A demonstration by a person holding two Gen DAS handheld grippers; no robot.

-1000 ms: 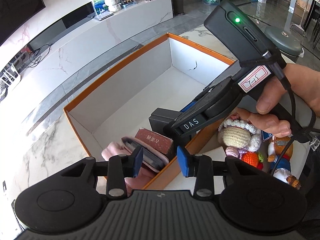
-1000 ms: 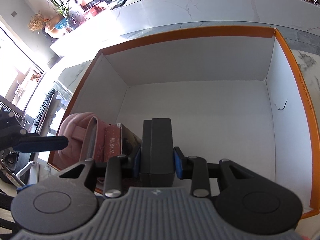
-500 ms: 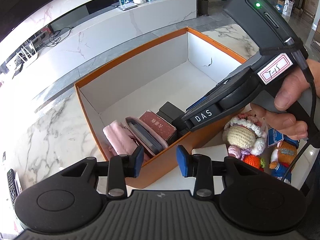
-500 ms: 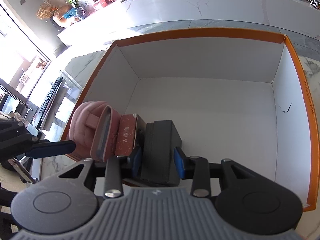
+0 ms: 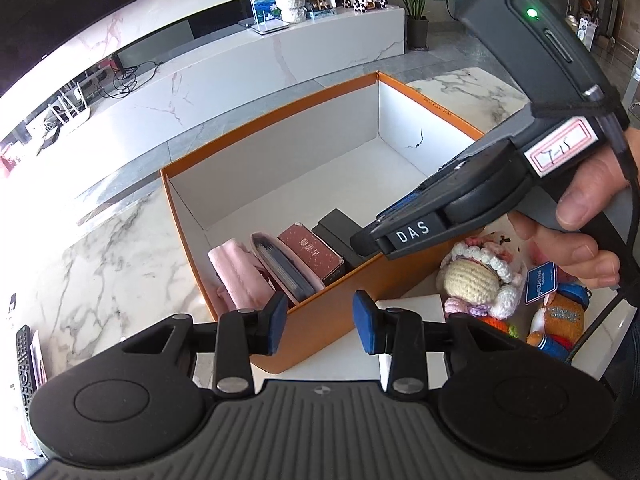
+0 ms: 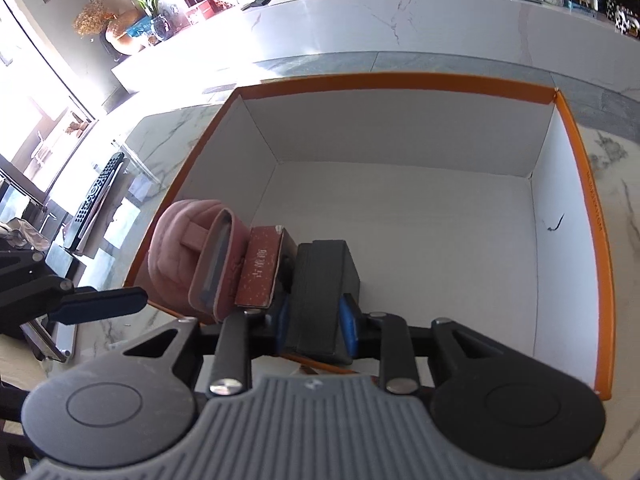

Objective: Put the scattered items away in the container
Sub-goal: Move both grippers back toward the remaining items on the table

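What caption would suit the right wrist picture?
Right tongs closing around a black box inside the orange container, beside a red box and pink pouch.

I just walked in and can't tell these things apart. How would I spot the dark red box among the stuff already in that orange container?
Find the big orange box, white inside, on the marble table. Four things stand on edge in a row at its near left corner. The dark red box is third from that corner, after the pink pouch and a pink wallet, before the plain black box; it alone carries pale printed characters.
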